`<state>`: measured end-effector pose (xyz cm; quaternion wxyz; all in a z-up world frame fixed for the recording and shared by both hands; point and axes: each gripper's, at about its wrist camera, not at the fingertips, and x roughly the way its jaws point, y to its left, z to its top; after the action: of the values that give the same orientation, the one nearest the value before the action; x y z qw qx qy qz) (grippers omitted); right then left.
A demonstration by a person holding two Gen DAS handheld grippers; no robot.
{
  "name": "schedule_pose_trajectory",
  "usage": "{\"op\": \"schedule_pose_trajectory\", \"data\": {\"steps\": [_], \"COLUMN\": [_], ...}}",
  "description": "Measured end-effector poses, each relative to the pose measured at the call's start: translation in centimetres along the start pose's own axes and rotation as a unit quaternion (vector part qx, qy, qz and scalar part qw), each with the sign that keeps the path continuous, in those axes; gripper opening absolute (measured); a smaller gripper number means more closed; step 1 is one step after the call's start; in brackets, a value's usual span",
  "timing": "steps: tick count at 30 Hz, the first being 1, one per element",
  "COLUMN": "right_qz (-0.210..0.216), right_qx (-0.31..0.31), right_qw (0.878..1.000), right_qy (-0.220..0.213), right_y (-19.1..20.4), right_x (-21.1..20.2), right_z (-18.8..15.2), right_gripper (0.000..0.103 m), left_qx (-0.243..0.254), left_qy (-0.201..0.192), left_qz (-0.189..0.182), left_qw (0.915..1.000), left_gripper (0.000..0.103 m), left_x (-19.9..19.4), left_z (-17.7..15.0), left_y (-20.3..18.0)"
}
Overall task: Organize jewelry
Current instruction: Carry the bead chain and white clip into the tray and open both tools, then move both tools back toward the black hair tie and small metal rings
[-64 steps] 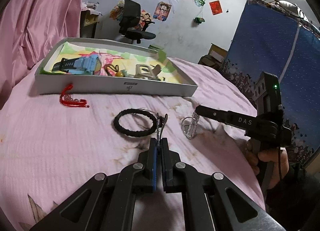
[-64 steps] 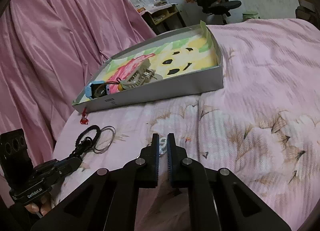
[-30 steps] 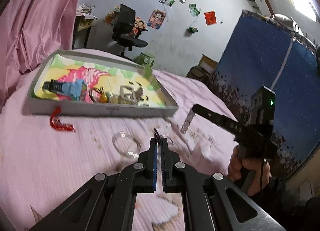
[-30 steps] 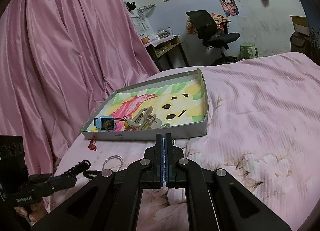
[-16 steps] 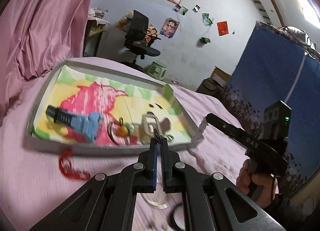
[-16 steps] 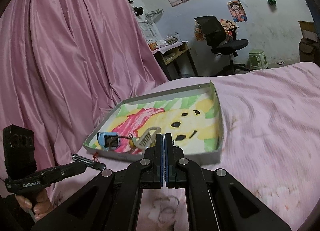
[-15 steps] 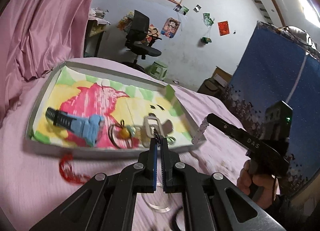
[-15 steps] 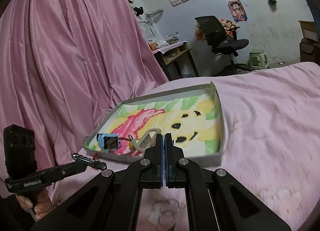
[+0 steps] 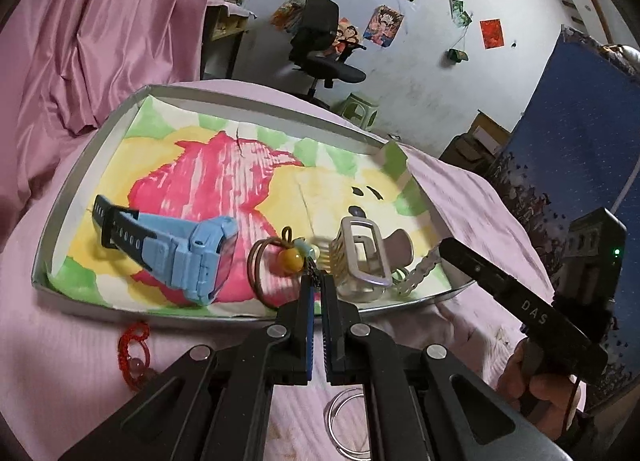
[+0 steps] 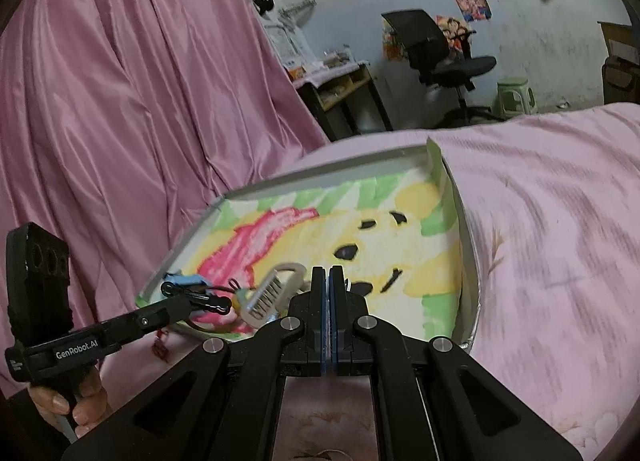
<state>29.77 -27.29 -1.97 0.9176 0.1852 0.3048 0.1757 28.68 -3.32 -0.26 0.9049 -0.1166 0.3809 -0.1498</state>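
Note:
A shallow grey box (image 9: pixel 60 205) with a colourful drawing inside holds a blue watch (image 9: pixel 180 245), a brown cord ring with an amber bead (image 9: pixel 286 261) and a beige hair claw (image 9: pixel 362 261). My left gripper (image 9: pixel 316 281) is shut on a small dark chain piece (image 9: pixel 314 272) and holds it over the box's near edge. My right gripper (image 10: pixel 328 273) is shut on a white beaded bracelet (image 9: pixel 418 271) that hangs over the box's right part, beside the hair claw (image 10: pixel 276 289).
A red cord bracelet (image 9: pixel 134 353) and a clear bangle (image 9: pixel 346 417) lie on the pink bedspread in front of the box. A pink curtain hangs at the left. An office chair (image 10: pixel 440 57) and a green stool stand beyond the bed.
Both grippers have lifted their pieces from the bedspread and moved forward over the box. The black braided bracelet is out of view now.

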Motion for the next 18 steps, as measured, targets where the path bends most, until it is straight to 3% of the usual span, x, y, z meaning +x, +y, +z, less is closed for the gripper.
{"op": "schedule_pose_trajectory", "data": {"steps": [13,15,17,18], "right_qz": [-0.053,-0.056,-0.058,-0.061], "right_qx": [-0.045,-0.049,-0.053,-0.060], "right_qw": [0.998,0.997,0.997,0.996], "right_qy": [0.011,0.007,0.002,-0.001], "right_y": [0.9,1.0,1.2,1.3], "right_x": [-1.5,-2.0,-2.6,-3.1], "right_z": [-0.1,0.0,0.0,-0.1], "right_gripper": [0.005,0.012,0.028,0.029], "left_qx": [0.028,0.029,0.032,0.033], "left_qy": [-0.021,-0.027,-0.033,-0.036], "left_qz": [0.016,0.014,0.015,0.015], "left_qw": [0.9993,0.9991,0.9988,0.9987], "left_gripper": [0.005,0.006,0.007,0.008], "left_x": [-2.6,-3.1,-3.6,-3.9], "left_z": [-1.4,-1.6,-1.9,-2.1], "left_y": [-0.9,-1.0,-1.2,-1.3]}}
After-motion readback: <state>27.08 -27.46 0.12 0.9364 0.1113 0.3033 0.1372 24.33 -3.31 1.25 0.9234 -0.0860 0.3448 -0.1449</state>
